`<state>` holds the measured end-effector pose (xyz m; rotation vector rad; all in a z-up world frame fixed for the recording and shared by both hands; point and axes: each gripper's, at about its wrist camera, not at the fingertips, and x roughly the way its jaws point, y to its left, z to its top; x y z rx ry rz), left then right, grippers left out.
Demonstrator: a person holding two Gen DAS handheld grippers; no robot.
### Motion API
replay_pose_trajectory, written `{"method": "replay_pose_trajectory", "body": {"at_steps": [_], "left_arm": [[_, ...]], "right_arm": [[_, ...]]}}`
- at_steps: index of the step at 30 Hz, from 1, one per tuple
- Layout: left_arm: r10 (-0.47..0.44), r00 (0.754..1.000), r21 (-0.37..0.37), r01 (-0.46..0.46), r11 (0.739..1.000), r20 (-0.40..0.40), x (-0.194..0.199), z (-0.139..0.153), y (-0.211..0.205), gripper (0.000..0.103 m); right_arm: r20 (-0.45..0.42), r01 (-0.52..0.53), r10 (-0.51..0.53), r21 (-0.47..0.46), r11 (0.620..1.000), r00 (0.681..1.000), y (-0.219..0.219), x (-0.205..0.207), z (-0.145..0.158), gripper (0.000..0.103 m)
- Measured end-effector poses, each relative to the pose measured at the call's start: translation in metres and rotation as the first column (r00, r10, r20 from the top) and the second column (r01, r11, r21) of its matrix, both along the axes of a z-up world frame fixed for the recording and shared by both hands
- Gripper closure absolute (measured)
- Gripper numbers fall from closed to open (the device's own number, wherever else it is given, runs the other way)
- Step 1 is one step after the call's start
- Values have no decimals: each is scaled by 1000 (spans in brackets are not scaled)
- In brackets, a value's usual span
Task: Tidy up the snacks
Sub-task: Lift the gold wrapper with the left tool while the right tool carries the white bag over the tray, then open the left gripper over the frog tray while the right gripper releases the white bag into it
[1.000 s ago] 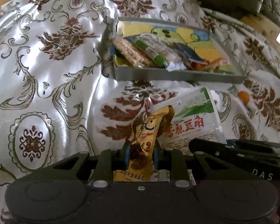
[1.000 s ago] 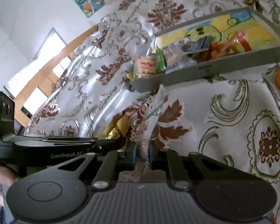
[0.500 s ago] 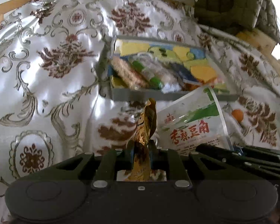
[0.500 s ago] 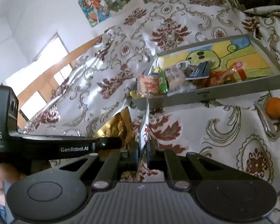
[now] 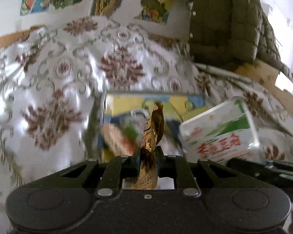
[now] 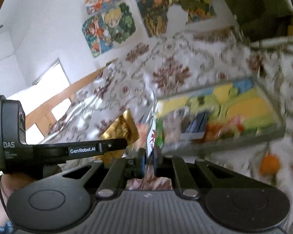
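- Gripping a gold snack packet (image 5: 151,136), my left claw (image 5: 148,156) has its jaws pinched on the lower part, so the packet stands upright with its crumpled top free above the fingers; I judge that a hold for carrying.
- Clamped in my right claw (image 6: 149,156) is a flat white bag (image 5: 218,134) with green and red print. From the right wrist view I see it edge-on between the fingers (image 6: 141,160), a thin hold near one edge, so the wide face hangs clear of the claw.
- Both snacks ride side by side, close together but, as far as I can tell, not touching. The left claw's arm crosses the left of the right wrist view.
- Just beyond both packets lies the grey tray (image 6: 214,146), with a colourful picture on its bottom. Its near left end already holds several wrapped snacks (image 5: 115,138), too blurred to name. The right part looks barer, so I would aim the flat bag there.
- An orange (image 6: 269,163) sits outside the tray, near its front wall.
- Everything rests on a white patterned bedspread (image 5: 58,97), soft footing, so the tray may tilt if pushed.
- Farthest, posters (image 6: 109,29) hang on the wall.
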<state>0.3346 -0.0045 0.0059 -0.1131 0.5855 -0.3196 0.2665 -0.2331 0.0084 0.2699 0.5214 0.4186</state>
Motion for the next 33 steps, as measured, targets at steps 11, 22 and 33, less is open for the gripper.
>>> {"method": "replay_pose_trajectory", "body": {"at_steps": [11,22,33], "left_arm": [[50,996,0,-50,999,67,49,-14,-27,88],[53,993,55,-59,997,105,63,-35,-50,87],[-11,997,-5,11,1000,76,80,-45,-39,87]], "right_arm": [[131,210,-204,-31,977,970,-37,54,29,94],[189,381,-349,-171,908,918,-36,80,6,94],[146,357,-335,-170,919,931,-16,103,-19,94]]}}
